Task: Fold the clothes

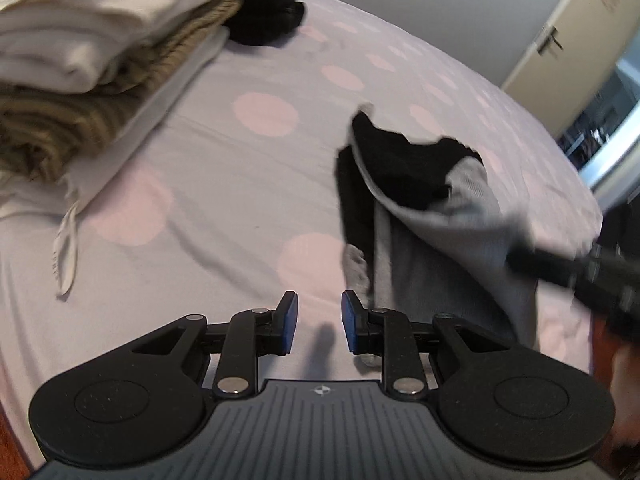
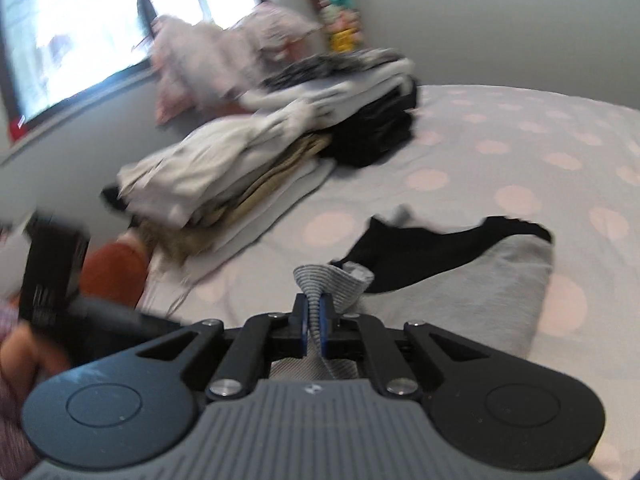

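Left gripper (image 1: 319,322): jaws parted with a clear gap, nothing between them; it hangs low centre of the left view, just beside the garment's near edge.
Right gripper (image 2: 315,326): pads closed tight on a bunched ribbed grey hem of the garment, bottom centre of the right view.
Garment (image 1: 436,216): grey with black panels, centre right of the left view, partly draped and partly lying on the dotted bedsheet (image 1: 224,184).
Folded pile (image 1: 76,52): cream and tan items stacked in the upper left, well apart from the garment.
Risk: only one edge is gripped, so I judge the loose black part may sag or bunch and give a crooked fold; the thin pinch could also slip out if pulled hard.
Hard to make out: motion blur smears both views; what kind of garment it is cannot be told, and its far side is cut off by the right arm.
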Demonstrator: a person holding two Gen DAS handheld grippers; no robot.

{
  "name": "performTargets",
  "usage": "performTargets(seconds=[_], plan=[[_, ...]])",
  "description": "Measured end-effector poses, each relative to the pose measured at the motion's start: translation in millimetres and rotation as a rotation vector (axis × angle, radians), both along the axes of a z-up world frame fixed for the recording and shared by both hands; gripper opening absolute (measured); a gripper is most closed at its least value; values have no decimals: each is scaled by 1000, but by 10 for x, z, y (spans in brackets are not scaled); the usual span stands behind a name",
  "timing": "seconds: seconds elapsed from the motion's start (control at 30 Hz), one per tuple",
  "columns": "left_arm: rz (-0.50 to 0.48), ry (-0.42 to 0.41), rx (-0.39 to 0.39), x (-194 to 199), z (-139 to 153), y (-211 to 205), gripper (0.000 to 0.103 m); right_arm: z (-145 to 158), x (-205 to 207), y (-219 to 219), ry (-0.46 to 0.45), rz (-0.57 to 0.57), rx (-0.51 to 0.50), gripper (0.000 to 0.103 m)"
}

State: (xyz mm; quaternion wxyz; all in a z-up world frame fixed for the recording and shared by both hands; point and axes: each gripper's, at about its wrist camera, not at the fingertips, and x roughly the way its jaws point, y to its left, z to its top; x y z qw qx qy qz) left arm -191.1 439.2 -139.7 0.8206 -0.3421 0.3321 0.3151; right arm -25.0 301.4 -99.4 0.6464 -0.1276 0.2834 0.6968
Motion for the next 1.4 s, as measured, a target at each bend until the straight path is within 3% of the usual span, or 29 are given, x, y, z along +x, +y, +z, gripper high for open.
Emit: performTargets(seconds=[0.27,0.57,0.67,0.77,0.9,1.13,1.27,1.4], plan=[[12,-20,-8,4,-21,45,28,-352,-352,132,-126,151,-118,6],[-45,-53,1,70,-3,-6,29,-631,-524,203,-229,196,-192,8],[-77,-63,19,100,21,-66,39,-593,-513,164,-214,188,-197,15],[-112,-102,36,117,76,-131,58,-509,-513,73,-206,184,-184,19],[-172,-130,90,168,146,-253,63,-369,-451,-113,-196,129,-151,24],[-173,-16,111,312,0,-312,56,-268,-160,-504,-219,-91,-157,30],[-170,16,101,335,-63,-331,42,-354,-41,-633,-246,-185,-211,31],[-175,46,104,348,-133,-352,28,-517,103,-713,-210,-254,-265,32]])
